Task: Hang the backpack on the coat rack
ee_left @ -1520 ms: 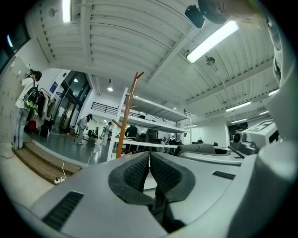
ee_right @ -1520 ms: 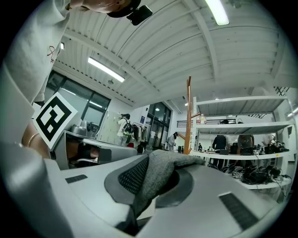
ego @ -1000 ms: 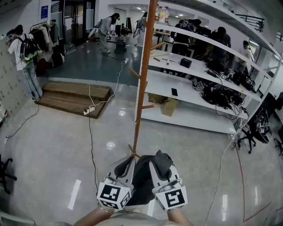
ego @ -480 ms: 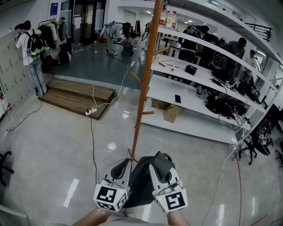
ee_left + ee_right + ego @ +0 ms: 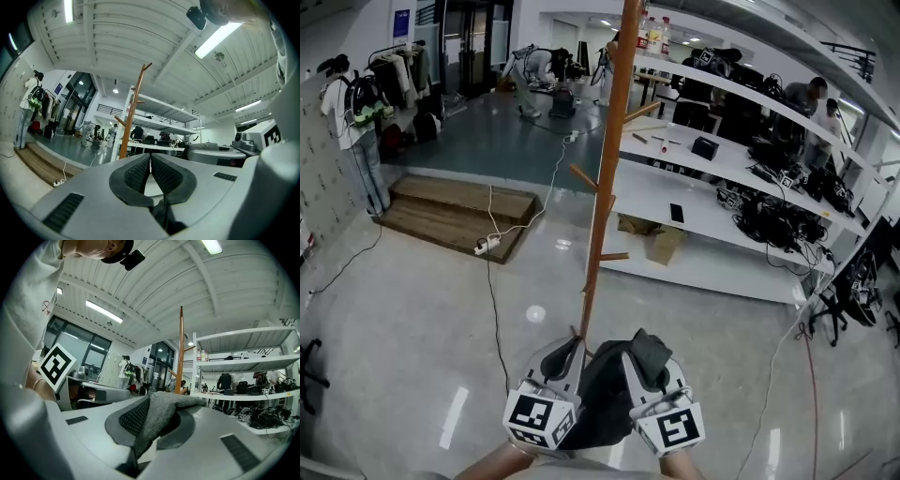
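Bottom centre of the head view: the dark backpack [image 5: 600,398] hung between the two grippers. The right gripper [image 5: 644,356] had its jaws clamped on the bag's grey top fabric, cloth spilling over one pad. The left gripper [image 5: 571,347] sat tight against the bag's left side, pads pressed tip to tip, no fabric visible between them. The wooden coat rack [image 5: 605,187] rose up mid-frame, just beyond the bag
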`<state>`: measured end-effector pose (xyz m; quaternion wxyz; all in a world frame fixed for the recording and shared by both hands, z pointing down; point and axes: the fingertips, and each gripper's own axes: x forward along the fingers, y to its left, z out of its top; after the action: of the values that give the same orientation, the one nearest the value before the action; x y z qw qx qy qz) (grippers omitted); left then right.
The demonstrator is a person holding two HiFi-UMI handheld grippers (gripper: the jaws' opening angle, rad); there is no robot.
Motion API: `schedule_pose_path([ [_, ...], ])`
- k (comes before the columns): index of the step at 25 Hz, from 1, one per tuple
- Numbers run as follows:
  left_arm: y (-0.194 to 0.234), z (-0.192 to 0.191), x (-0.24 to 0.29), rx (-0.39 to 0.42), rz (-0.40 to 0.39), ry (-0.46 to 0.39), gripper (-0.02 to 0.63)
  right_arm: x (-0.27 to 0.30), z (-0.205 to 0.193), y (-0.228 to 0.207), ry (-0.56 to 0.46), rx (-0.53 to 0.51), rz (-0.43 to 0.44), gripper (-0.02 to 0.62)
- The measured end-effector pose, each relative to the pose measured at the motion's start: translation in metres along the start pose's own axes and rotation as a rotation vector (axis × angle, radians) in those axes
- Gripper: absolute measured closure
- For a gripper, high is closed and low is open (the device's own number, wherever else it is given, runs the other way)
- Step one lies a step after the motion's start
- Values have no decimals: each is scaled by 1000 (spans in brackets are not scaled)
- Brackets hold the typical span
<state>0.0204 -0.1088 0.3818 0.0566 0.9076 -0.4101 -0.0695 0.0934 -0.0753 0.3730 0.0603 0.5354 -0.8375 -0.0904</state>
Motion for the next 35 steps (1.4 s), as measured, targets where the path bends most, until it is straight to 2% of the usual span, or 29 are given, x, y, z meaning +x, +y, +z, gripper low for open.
schedule_pose_path([
  [5,28,-4,51,6,-59,19,584,40,-9,-25,22,-20,-15,558],
  [15,76,2,131,7,-134,50,584,111,-18,-73,20,33,-75,558],
  [19,85,1,150,-3,-126,60,584,130,-17,-92,26,39,-64,558],
  [22,88,-2,160,-1,-116,58,584,139,-20,-104,50,-6,-54,558],
  [24,90,0,166,-8,-101,56,584,148,-16,-114,32,-2,-45,558],
  [28,94,1,170,-11,-71,48,584,165,-13,-129,20,4,4,558],
  [35,107,1,172,-7,-5,48,584,190,-32,-142,75,39,95,558],
])
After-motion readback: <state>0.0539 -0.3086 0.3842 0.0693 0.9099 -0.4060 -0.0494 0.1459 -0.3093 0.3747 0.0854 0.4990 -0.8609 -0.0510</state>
